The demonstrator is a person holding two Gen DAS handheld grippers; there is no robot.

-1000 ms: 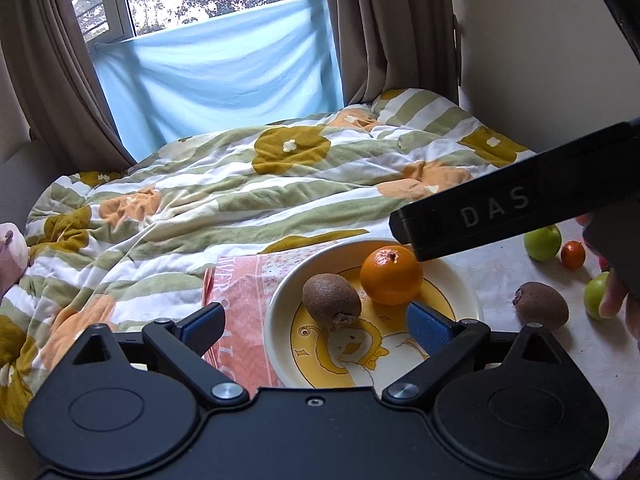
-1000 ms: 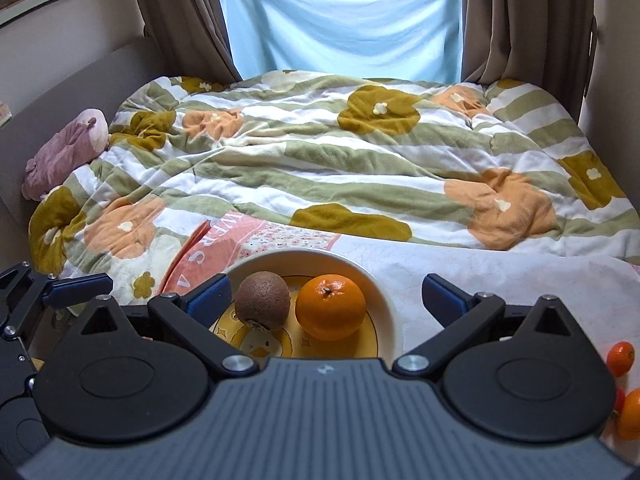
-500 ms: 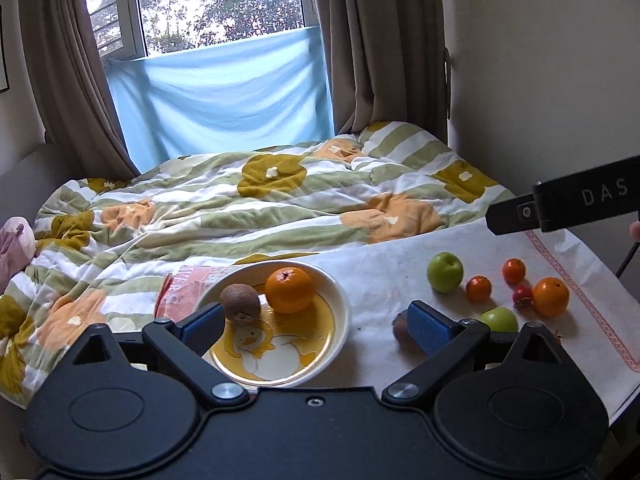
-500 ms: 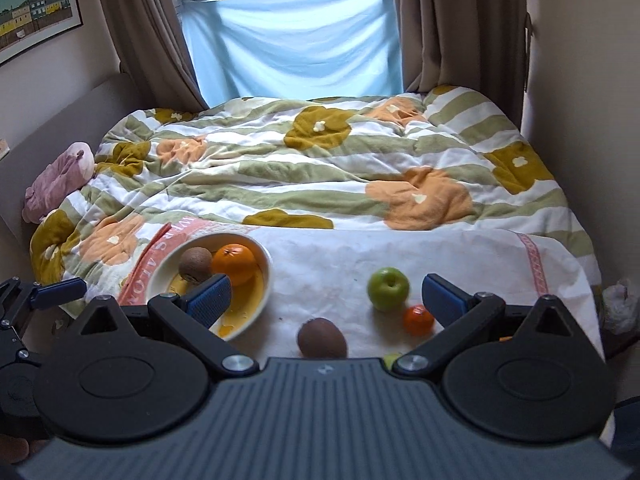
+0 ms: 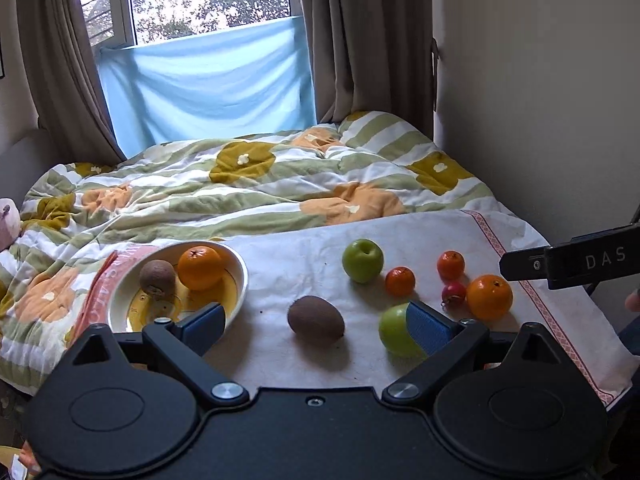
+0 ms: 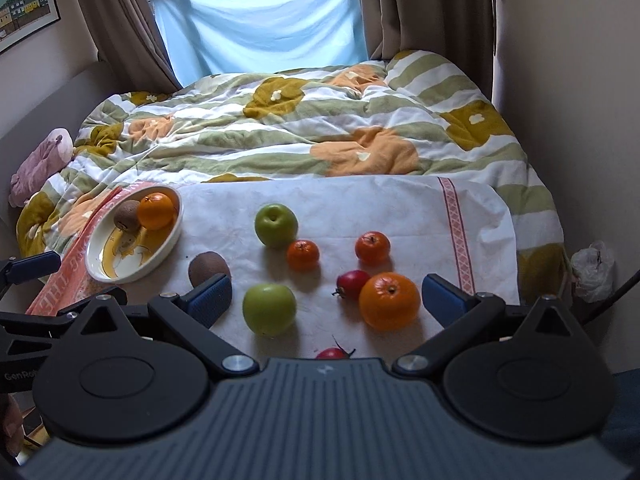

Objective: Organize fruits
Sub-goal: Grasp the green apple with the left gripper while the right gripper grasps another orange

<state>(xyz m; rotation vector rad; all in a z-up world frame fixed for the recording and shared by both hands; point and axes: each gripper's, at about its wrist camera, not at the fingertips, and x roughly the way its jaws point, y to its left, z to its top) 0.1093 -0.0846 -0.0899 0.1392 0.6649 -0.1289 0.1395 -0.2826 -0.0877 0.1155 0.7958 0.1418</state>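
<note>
A white and yellow bowl (image 5: 236, 280) (image 6: 168, 240) at the left holds a kiwi (image 5: 157, 277) and an orange (image 5: 200, 267). On the white cloth (image 5: 304, 256) lie a loose kiwi (image 5: 316, 320) (image 6: 208, 266), two green apples (image 5: 362, 260) (image 6: 269, 307), a big orange (image 5: 489, 297) (image 6: 389, 300), two small tangerines (image 5: 400, 281) (image 6: 372, 247) and small red fruits (image 6: 352, 283). My left gripper (image 5: 316, 324) is open and empty, held back above the loose kiwi. My right gripper (image 6: 326, 294) is open and empty, held back above the fruit group.
The cloth lies on a bed with a striped flowered quilt (image 5: 260, 184). A pink soft toy (image 6: 40, 160) lies at the left. A wall (image 5: 540, 100) stands at the right, curtains and a window behind. A white bag (image 6: 592, 268) sits by the bed's right side.
Both grippers have pulled back and up from the bowl. The view has widened from the bowl alone to the whole cloth with the loose fruit.
</note>
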